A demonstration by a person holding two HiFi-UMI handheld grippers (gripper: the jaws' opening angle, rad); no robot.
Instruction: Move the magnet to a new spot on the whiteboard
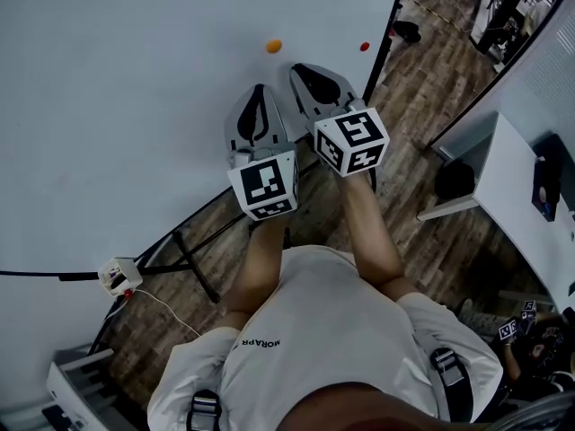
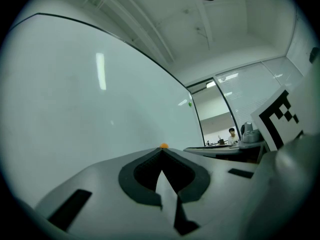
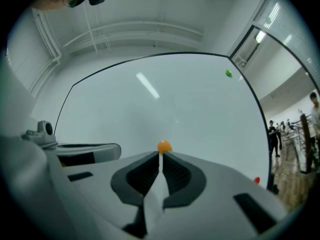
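We see the orange magnet (image 1: pixel 274 47) stuck on the whiteboard (image 1: pixel 135 115), straight ahead of our right gripper (image 1: pixel 304 68), near its tips. Its jaws are clenched and empty. Our left gripper (image 1: pixel 259 88), also clenched and empty, is slightly farther.

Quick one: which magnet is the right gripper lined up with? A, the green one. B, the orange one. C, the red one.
B: in the right gripper view the orange magnet sits straight ahead of the right gripper and its closed jaws, while the green magnet is high to the right and the red magnet is low to the right.
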